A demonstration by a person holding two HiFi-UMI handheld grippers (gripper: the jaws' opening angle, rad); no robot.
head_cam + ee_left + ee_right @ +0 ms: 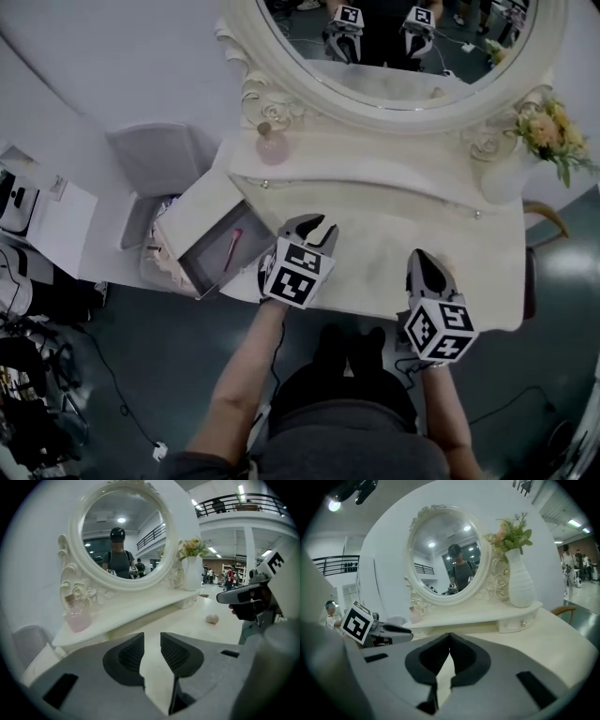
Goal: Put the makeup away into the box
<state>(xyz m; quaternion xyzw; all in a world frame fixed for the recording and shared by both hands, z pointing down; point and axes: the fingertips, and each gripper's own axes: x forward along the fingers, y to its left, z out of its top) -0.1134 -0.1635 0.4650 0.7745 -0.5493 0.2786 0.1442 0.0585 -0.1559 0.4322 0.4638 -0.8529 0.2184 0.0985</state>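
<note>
**Cream table, both grippers empty near the front edge**

Head view:
- A cream-white dressing table (375, 220) carries an oval framed mirror (394, 103) at the back.
- An open white box (199, 220) sits at the table's left corner, beside a grey bin (155, 159).
- A slim pink makeup stick (232, 249) lies inside the box on its grey floor.
- The left gripper (314, 228) hangs over the front edge, just beside the box.
- The right gripper (422, 258) is near the front right edge, well apart from the box.
- Bare tabletop lies between both grippers and the raised back shelf.
- A pink glass bottle (272, 145) stands at the shelf's left end, and a white vase of flowers (544, 131) at its right.

Left gripper view:
- The left gripper (152, 639) has its jaws a narrow gap apart, with nothing between them.
- A small pale rounded lump (212, 618) lies on the tabletop ahead, near the right gripper (243, 597).

Right gripper view:
- The right gripper (450, 637) has its jaw tips meeting and holds nothing.
- The left gripper (389, 631) shows at the left.
- Open tabletop runs ahead to the shelf.
</note>
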